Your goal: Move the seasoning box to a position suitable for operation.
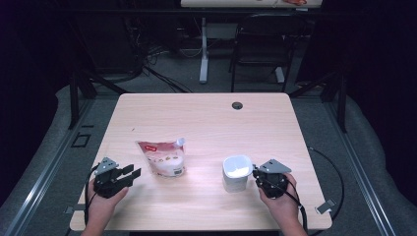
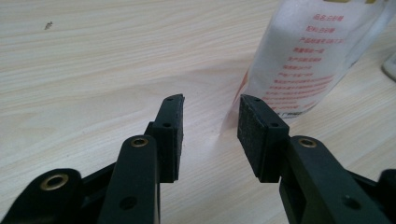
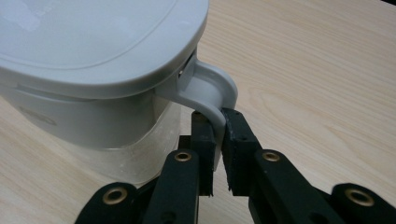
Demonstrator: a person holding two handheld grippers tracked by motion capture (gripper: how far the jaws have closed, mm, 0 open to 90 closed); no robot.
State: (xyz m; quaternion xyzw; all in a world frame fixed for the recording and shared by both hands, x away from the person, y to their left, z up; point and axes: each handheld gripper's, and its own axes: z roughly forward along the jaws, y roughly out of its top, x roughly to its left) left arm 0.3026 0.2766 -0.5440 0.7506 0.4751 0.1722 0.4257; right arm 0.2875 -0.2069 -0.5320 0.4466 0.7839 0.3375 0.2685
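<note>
Nearest the person's edge of the table (image 1: 206, 211), at about seven o'clock from its middle, the left gripper (image 1: 132, 173) rested low in a hand, its jaws apart with bare wood between them, gripping nothing. In the left gripper view, the left gripper's pads (image 2: 175, 135) stood well apart, and the pouch (image 2: 303, 56) rose just beyond the right-hand pad, not touching it as far as I could tell.

At about five o'clock the right gripper (image 1: 254, 173) sat in the other hand, pointing toward nine o'clock at a white lidded jug (image 1: 237, 173). In the right gripper view its jaws were clamped on the jug's handle (image 3: 212, 93), which curved down from under the lid (image 3: 93, 42) and passed between the pads. The jug stood upright on the table, touching the gripper.

A little farther in, left of centre, the white pouch (image 1: 163, 158) with red print stood with its spout (image 1: 180, 142) tipped toward one o'clock, near the left gripper and well apart from the jug.

At twelve o'clock, near the far edge, there was a small round cable hole (image 1: 237, 105).
</note>
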